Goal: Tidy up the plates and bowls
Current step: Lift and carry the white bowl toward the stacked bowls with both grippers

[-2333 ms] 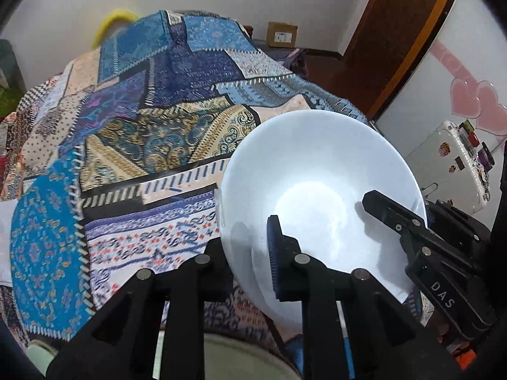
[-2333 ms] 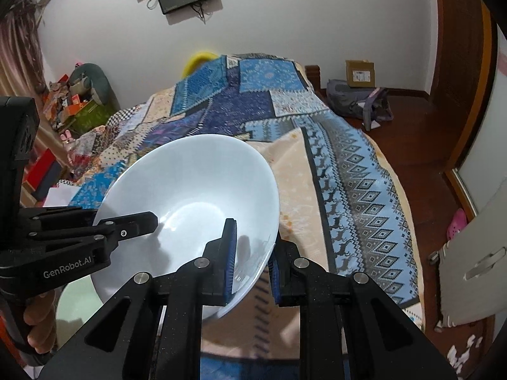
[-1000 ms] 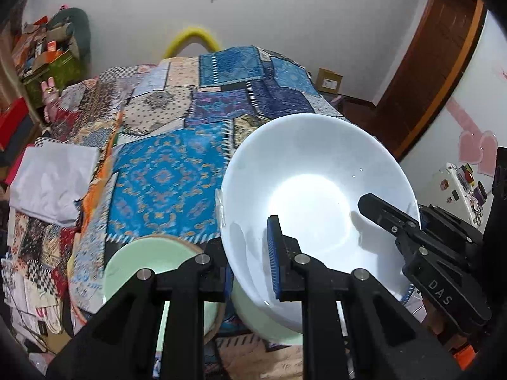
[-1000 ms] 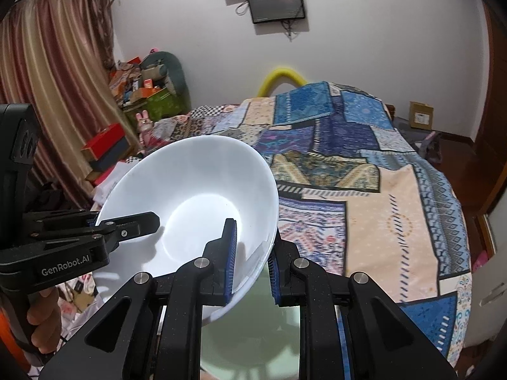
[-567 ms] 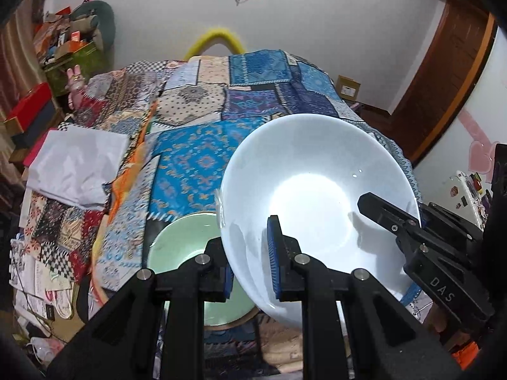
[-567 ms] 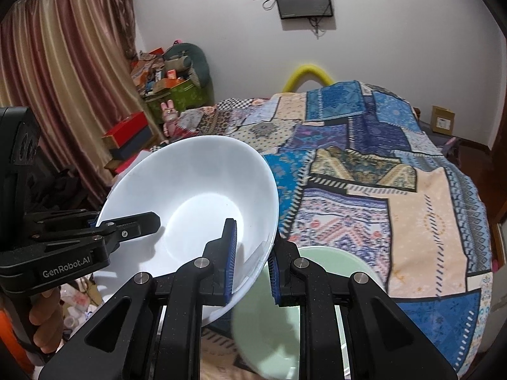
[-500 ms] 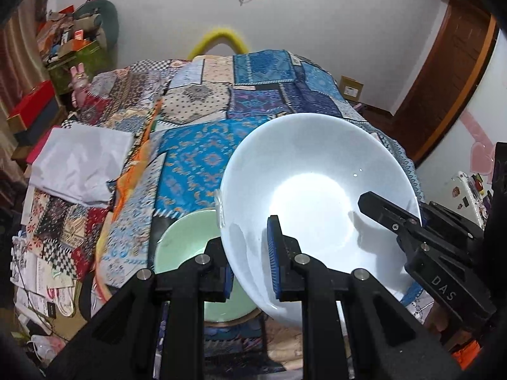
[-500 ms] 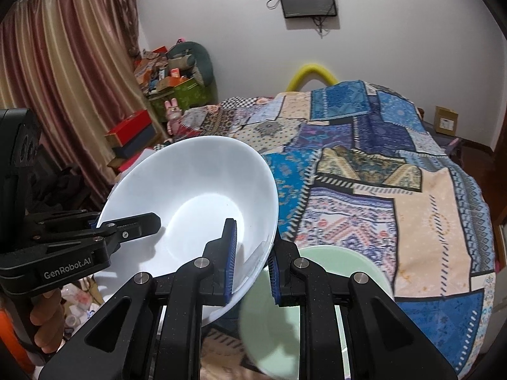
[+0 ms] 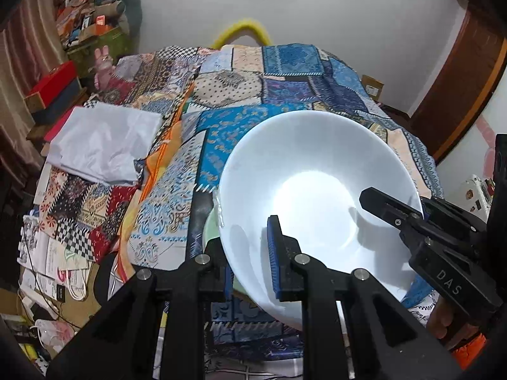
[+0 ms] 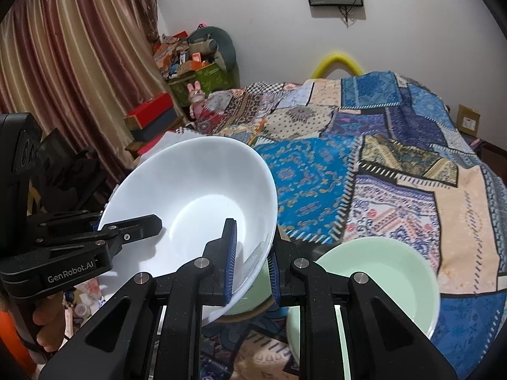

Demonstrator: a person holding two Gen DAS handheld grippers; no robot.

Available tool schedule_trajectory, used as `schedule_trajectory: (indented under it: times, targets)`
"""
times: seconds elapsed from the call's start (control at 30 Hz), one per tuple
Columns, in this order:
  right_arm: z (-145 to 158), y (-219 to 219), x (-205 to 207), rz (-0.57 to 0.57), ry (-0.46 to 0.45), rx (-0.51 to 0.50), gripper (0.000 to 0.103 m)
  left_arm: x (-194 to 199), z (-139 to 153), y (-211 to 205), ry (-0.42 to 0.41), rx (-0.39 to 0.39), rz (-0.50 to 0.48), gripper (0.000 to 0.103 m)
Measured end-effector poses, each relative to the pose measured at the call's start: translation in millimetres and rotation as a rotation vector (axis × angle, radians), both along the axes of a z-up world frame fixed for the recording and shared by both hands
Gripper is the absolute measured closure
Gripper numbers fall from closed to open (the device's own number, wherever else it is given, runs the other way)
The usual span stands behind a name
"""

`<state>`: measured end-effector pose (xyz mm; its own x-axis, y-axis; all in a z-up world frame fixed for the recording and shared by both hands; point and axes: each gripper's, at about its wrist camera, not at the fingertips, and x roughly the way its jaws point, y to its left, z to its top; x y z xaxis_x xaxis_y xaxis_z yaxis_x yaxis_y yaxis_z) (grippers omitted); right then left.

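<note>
A large white bowl (image 9: 317, 190) is held in the air by both grippers, one on each side of its rim. My left gripper (image 9: 250, 269) is shut on the near rim in the left wrist view. My right gripper (image 10: 252, 269) is shut on the bowl's (image 10: 196, 202) right rim in the right wrist view. A pale green bowl (image 10: 377, 278) sits below and to the right. A second green bowl (image 10: 250, 297) shows just under the white one; its rim also peeks out in the left wrist view (image 9: 209, 228).
A patchwork quilt (image 10: 364, 164) covers the bed behind. White folded cloth (image 9: 104, 145) lies on the bed's left side. Boxes and clutter (image 10: 190, 63) stand by the curtain. Papers and bags (image 9: 54, 262) litter the floor at left.
Both grippers carried the white bowl to the left. The green bowls came into view beneath and now lie partly under the white bowl. The grip on the rim is unchanged.
</note>
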<state>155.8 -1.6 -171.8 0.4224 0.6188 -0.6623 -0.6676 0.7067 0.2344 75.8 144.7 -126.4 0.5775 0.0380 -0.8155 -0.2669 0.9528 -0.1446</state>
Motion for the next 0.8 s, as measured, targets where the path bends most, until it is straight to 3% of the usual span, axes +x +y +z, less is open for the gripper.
schedule_trajectory:
  times: [0.8]
  targets:
    - [-61,24,13,0.016,0.156,-0.069,0.086,19,-75,22,0.152,-0.059,0.010,0.085]
